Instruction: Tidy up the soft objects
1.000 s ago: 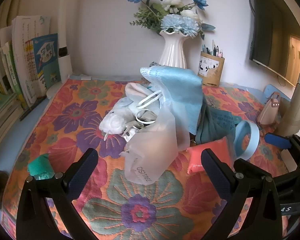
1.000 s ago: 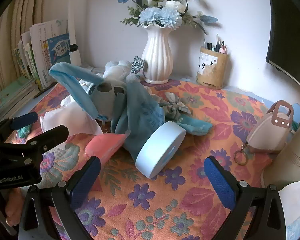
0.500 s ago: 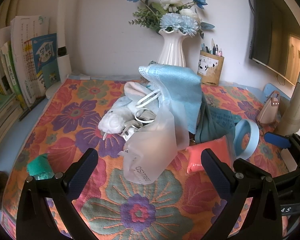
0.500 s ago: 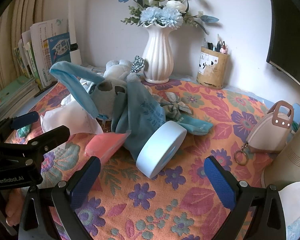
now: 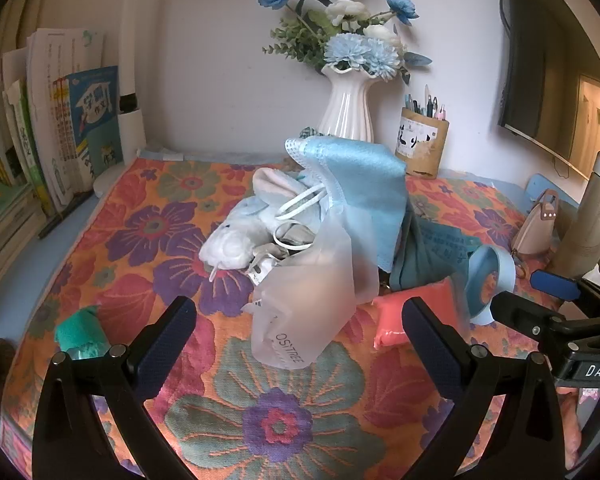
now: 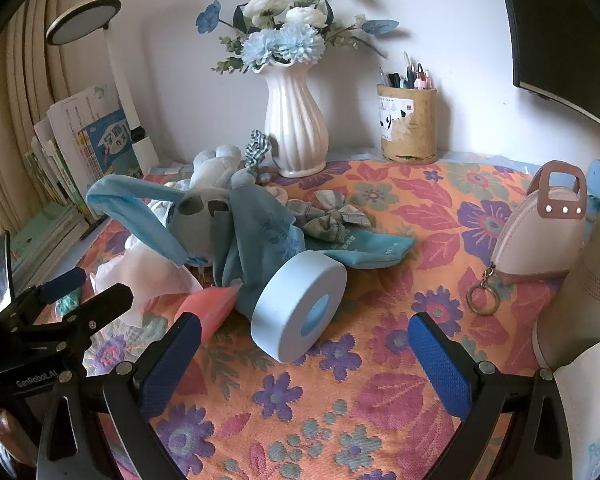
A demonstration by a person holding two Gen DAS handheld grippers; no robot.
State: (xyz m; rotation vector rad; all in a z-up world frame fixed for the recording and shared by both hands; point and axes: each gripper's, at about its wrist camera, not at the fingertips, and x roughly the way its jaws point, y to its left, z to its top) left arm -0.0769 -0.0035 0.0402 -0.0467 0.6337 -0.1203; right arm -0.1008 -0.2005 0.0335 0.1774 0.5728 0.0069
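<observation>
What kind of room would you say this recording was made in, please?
Most likely a home study or bedroom desk: upright books stand along one side, a pen holder and flower vase sit against the wall, and a desk lamp rises behind them.

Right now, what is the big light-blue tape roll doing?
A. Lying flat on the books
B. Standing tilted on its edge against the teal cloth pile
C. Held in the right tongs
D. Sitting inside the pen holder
B. The tape roll stands tilted on its edge on the floral cloth, leaning on the teal cloth, while the right tongs are open and empty in front of it.
</observation>
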